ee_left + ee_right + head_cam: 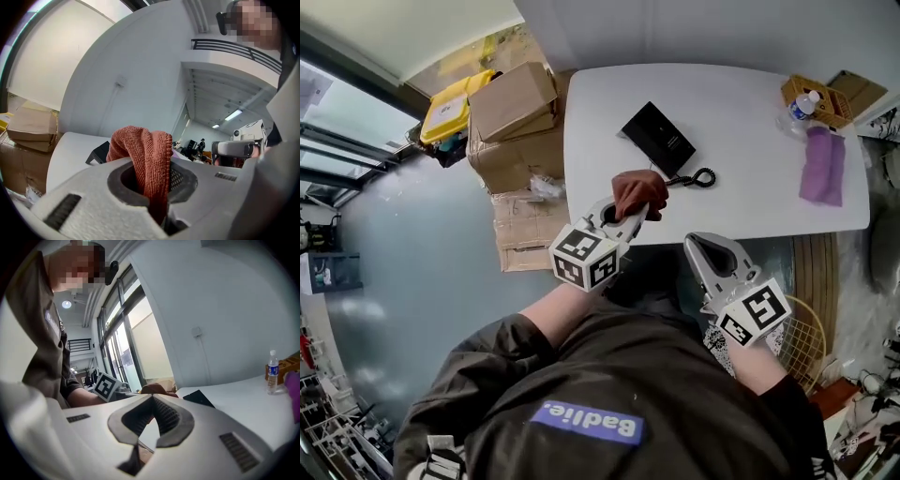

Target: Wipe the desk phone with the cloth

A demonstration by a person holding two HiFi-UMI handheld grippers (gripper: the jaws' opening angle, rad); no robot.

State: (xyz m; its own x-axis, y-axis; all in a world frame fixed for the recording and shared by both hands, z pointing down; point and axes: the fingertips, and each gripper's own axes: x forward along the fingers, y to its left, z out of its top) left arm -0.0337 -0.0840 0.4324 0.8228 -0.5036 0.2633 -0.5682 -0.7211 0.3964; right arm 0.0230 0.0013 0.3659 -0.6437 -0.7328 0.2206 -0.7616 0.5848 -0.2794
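Observation:
The black desk phone (657, 137) lies on the white table (750, 187), its coiled cord (697, 178) trailing toward the near edge. My left gripper (626, 212) is shut on a rust-brown cloth (639, 191), held over the table's near edge just short of the phone. In the left gripper view the cloth (146, 149) bulges up between the jaws, with the phone (97, 153) behind it. My right gripper (706, 243) hangs below the table edge, jaws shut and empty. The right gripper view shows that gripper (152, 398), the cloth (157, 389) and the phone (198, 398).
Cardboard boxes (515, 104) and a yellow bin (450, 106) stand left of the table. A purple cloth (823, 165) and a wooden basket (817, 99) with a water bottle (272, 371) sit at the table's right end. A wire basket (802, 343) stands by my right side.

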